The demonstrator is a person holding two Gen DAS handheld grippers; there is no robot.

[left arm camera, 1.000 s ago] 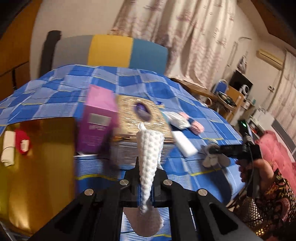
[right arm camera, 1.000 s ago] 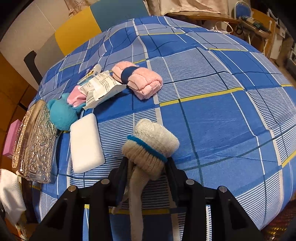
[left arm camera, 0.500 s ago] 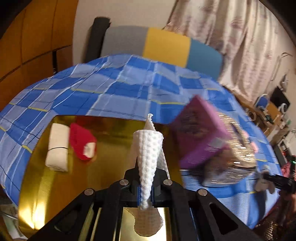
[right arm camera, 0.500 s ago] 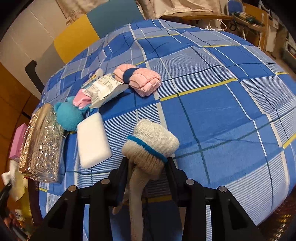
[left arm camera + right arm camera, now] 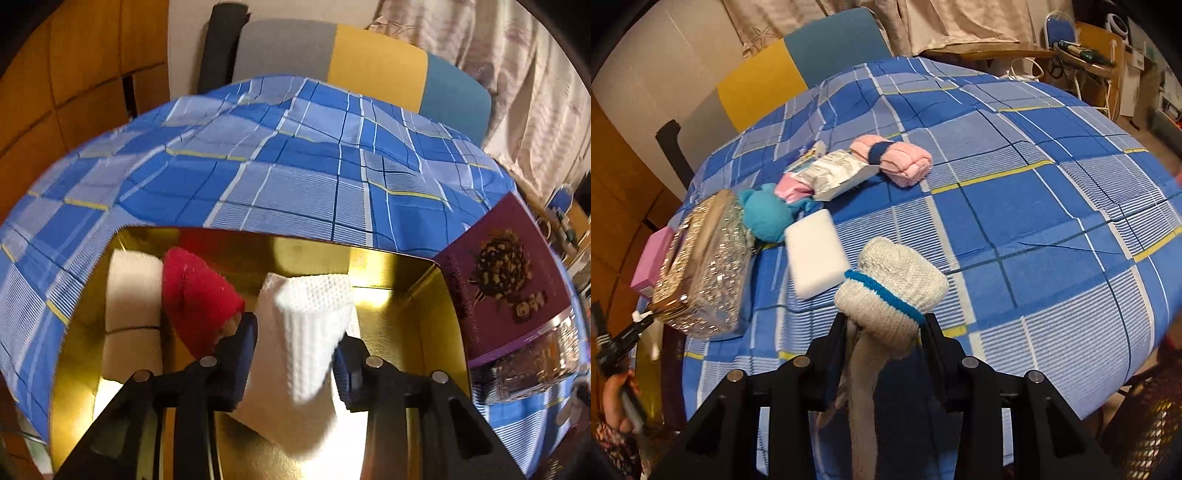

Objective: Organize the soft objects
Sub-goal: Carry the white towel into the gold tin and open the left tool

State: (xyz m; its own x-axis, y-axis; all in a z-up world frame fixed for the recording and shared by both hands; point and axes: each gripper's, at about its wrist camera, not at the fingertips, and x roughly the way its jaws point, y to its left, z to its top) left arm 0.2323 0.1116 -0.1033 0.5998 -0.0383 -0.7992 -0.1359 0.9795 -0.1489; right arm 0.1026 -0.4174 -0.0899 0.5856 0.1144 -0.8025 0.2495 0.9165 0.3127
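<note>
Left gripper (image 5: 293, 345) jaws just opened, white waffle cloth (image 5: 314, 325) loose between them over gold tin (image 5: 424, 295); right gripper (image 5: 884, 332) clamps rolled cream sock (image 5: 892, 291).

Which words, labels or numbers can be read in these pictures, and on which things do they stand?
No text can be read for certain.
Purple box: light lettering along its left edge and lower edge, too blurred to read.
White packet: small dark print, too small to read.
Pink box: no print shows.
</note>
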